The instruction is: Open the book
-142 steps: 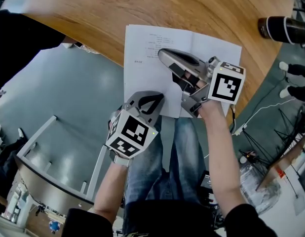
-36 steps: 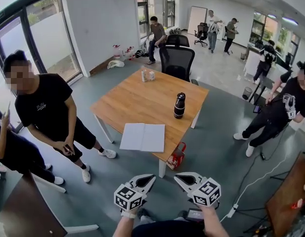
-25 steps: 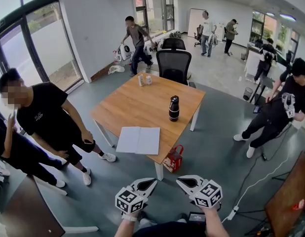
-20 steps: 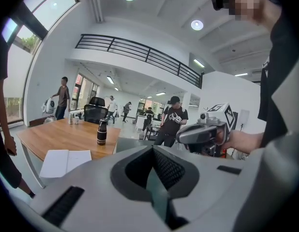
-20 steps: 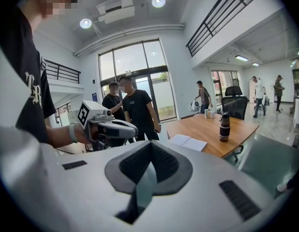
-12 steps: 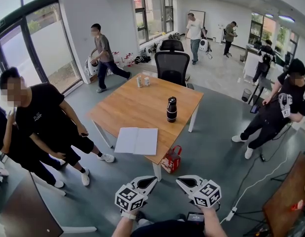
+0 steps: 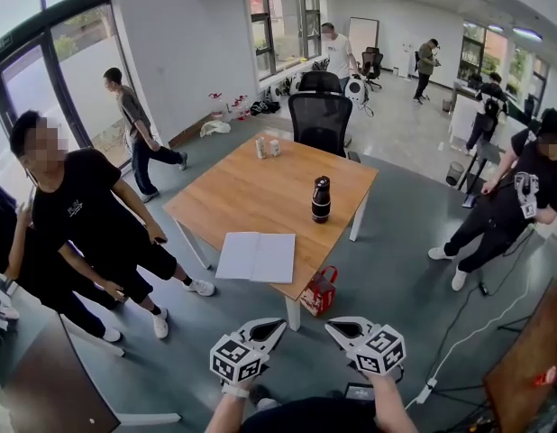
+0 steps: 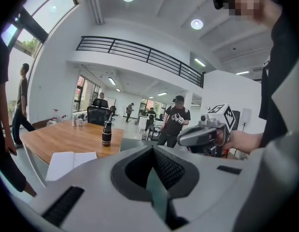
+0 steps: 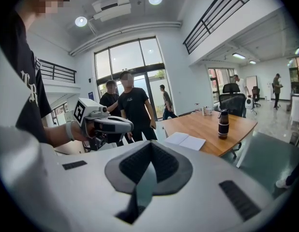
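The book [image 7: 257,256] lies open and flat near the front edge of the wooden table [image 7: 251,183], white pages up. It also shows in the left gripper view [image 8: 69,161] and the right gripper view [image 9: 186,140]. I stand well back from the table. My left gripper [image 7: 271,325] and right gripper [image 7: 336,326] hang side by side close to my body, far short of the book. Both are shut with nothing between the jaws. Each gripper view shows its own jaws meeting at a point, the left gripper [image 8: 152,148] and the right gripper [image 9: 150,144].
A dark bottle [image 7: 321,198] stands on the table behind the book, with small cans [image 7: 266,147] at the far edge. A red bag [image 7: 320,289] sits by the near table leg and an office chair [image 7: 320,120] behind. People in black [image 7: 80,219] stand left, another person [image 7: 513,197] right.
Seconds ago both grippers were over the open book at the table; now I stand away from it. Over the last second the grippers stayed still while a background person walked left.
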Demonstrator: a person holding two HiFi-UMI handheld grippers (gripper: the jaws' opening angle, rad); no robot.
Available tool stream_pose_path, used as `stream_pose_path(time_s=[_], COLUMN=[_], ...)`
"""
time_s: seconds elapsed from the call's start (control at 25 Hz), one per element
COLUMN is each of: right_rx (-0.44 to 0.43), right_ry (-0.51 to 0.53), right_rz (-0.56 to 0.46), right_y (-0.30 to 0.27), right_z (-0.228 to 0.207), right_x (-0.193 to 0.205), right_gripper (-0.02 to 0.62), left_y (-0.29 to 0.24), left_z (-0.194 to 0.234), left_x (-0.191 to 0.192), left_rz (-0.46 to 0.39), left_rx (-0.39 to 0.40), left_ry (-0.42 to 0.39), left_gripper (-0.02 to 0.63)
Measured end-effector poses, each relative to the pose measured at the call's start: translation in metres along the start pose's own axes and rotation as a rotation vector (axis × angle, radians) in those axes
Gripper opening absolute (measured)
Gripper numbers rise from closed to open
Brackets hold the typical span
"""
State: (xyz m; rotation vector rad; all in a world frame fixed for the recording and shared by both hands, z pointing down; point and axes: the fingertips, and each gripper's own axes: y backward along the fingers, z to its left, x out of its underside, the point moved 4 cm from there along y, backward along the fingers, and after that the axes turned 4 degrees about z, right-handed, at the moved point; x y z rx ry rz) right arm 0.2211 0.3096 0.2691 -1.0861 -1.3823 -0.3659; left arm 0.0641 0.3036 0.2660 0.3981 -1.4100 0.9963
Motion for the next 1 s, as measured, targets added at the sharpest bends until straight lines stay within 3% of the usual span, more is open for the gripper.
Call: stream_pose_path(time_s=[1.0], right_rx=[-0.043], right_ry=[0.010], right_rz=[0.025], right_y=[-0.028], right_z=[0.003], right_x=[-0.002], right_gripper=[-0.012], left_y=[0.016], left_z=[0.021], left_x=[0.010], left_rz=[-0.011], left_rx=[-0.039], left_ry=[0.049], left_gripper=[0.006])
